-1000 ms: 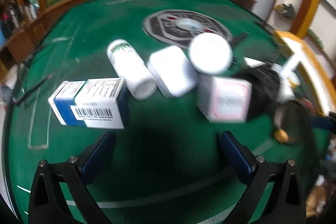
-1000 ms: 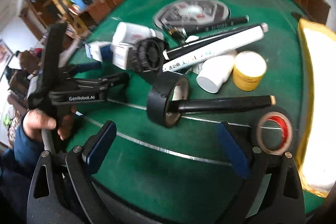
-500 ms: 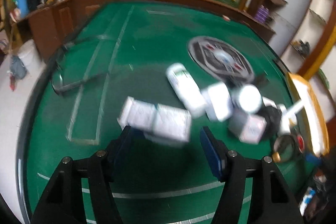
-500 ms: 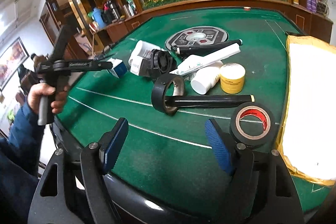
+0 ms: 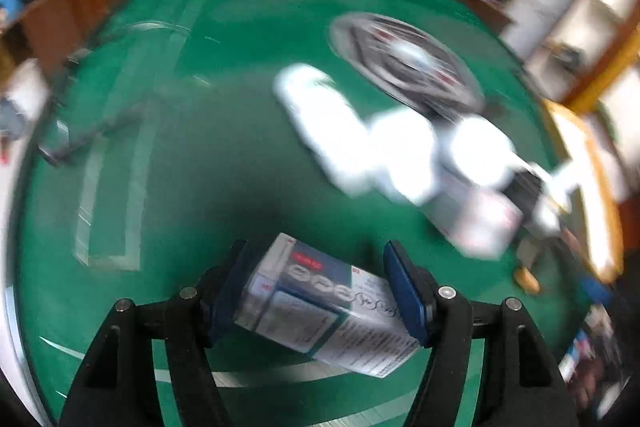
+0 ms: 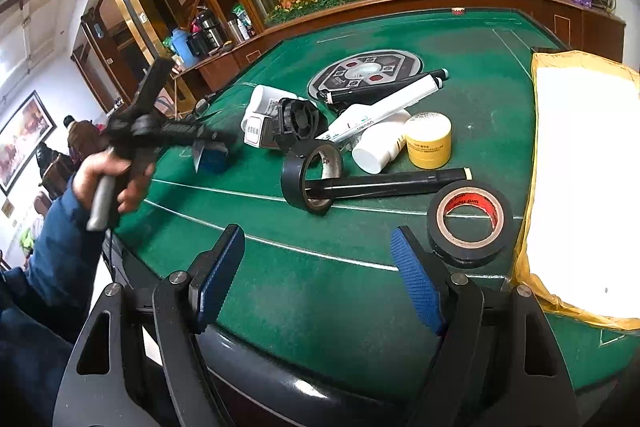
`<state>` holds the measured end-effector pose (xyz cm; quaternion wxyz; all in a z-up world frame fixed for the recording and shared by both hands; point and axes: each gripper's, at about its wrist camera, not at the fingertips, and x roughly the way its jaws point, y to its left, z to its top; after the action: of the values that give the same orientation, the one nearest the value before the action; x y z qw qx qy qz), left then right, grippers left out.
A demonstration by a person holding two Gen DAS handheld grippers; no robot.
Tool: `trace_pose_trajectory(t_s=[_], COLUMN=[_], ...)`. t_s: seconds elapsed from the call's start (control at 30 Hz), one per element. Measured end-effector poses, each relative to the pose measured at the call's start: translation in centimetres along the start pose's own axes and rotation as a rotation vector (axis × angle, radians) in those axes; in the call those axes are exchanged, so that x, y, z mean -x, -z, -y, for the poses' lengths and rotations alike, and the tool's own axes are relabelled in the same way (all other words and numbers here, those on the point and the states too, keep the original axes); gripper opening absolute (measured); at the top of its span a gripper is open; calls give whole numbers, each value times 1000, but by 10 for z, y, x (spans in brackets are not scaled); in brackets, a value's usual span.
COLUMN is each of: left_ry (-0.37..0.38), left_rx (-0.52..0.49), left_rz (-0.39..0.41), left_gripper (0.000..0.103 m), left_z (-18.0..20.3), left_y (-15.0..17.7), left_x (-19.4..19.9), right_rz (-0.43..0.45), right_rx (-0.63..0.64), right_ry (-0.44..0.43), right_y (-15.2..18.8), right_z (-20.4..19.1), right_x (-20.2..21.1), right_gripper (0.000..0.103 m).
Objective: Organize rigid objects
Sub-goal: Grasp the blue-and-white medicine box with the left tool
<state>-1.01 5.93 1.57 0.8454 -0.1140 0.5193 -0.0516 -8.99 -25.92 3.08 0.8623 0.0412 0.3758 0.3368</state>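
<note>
The left gripper pinches the box, jaws easing apart, its long axis slanting across them above the desk. The right gripper hangs spread, empty.

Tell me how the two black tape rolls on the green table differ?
The red-cored tape roll lies flat near the right gripper; the other tape roll stands on edge, further off. A black pen pokes into the standing roll's hole; the flat roll's hole holds nothing. The flat roll's core is red with printing, the standing roll's pale. Both are black tape.
</note>
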Motion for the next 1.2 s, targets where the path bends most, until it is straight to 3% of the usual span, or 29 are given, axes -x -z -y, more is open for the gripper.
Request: trace_pose_trajectory(t_s=[0.03, 0.2, 0.3, 0.4, 0.53, 0.7, 0.83, 0.97, 1.07, 1.13, 1.2], left_ry=[26, 18, -26, -47, -84, -154, -158, -202, -187, -196, -217], left_rx=[-27, -43, -104, -34, 94, -3, -21, -200, -379, -498, -593], left_rz=[-1, 55, 73, 46, 78, 66, 73, 56, 92, 163, 147], left_gripper=[69, 72, 78, 78, 78, 78, 78, 78, 79, 79, 80], left_z=[7, 21, 29, 26, 29, 57, 57, 71, 85, 86, 79], left_y=[8, 34, 39, 43, 56, 64, 69, 73, 79, 79, 74], left_x=[5, 37, 44, 42, 46, 44, 47, 45, 56, 63, 55], right_rz=[4, 5, 5, 0, 11, 15, 17, 22, 20, 19, 18], right_rx=[-4, -13, -15, -17, -1, 2, 9, 6, 6, 4, -3], right_ry=[1, 0, -2, -5, 12, 6, 2, 2, 3, 3, -6], right_y=[0, -3, -4, -2, 1, 2, 4, 5, 6, 7, 7], right_z=[1, 4, 4, 2, 1, 2, 1, 3, 4, 4, 4], right_x=[1, -2, -5, -5, -2, -1, -1, 0, 0, 0, -1], right_gripper=[77, 77, 77, 77, 77, 77, 77, 77, 77, 77, 77])
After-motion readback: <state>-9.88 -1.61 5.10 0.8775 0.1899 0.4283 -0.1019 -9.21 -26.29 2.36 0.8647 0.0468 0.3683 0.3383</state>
